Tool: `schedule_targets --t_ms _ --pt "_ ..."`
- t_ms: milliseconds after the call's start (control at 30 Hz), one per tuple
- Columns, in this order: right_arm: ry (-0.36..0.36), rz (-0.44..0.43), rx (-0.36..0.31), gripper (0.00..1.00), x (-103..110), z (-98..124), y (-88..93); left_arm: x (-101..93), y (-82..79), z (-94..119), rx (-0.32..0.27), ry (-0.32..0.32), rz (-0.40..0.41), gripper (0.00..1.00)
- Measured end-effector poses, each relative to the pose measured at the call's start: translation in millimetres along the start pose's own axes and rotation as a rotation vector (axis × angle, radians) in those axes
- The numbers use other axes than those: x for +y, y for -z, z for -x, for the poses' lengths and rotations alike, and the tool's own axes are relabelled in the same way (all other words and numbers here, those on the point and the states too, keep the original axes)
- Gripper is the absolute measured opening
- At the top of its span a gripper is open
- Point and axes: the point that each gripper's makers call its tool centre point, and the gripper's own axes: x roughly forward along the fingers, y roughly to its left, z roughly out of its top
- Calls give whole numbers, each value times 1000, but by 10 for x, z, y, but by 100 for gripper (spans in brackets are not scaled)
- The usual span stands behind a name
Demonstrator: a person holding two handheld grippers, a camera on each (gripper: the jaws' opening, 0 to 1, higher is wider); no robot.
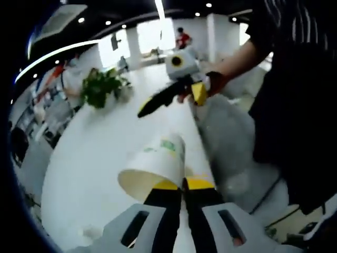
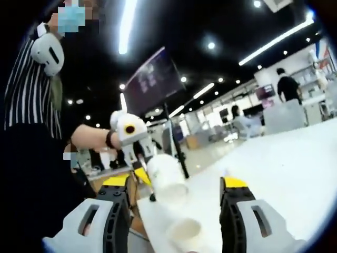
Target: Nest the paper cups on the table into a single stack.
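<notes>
Fingers of the left gripper (image 1: 183, 185) are pinched together on the rim of a paper cup (image 1: 156, 167), held on its side above the white surface (image 1: 100, 153) with its open mouth facing left in the left gripper view; I see nothing inside it. From the right gripper view that same cup (image 2: 166, 178) hangs tilted in those fingers. Right gripper (image 2: 178, 191) fingers stand wide apart, gripping nothing, and between them a second cup (image 2: 184, 232) sits upright on the surface, mouth up, apparently empty. A potted plant (image 1: 101, 86) stands farther along the surface.
</notes>
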Motion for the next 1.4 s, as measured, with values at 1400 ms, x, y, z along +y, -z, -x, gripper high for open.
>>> schedule_targets --t_ms 1400 --pt "127 22 64 100 -45 64 465 103 541 -413 543 216 -802 1"
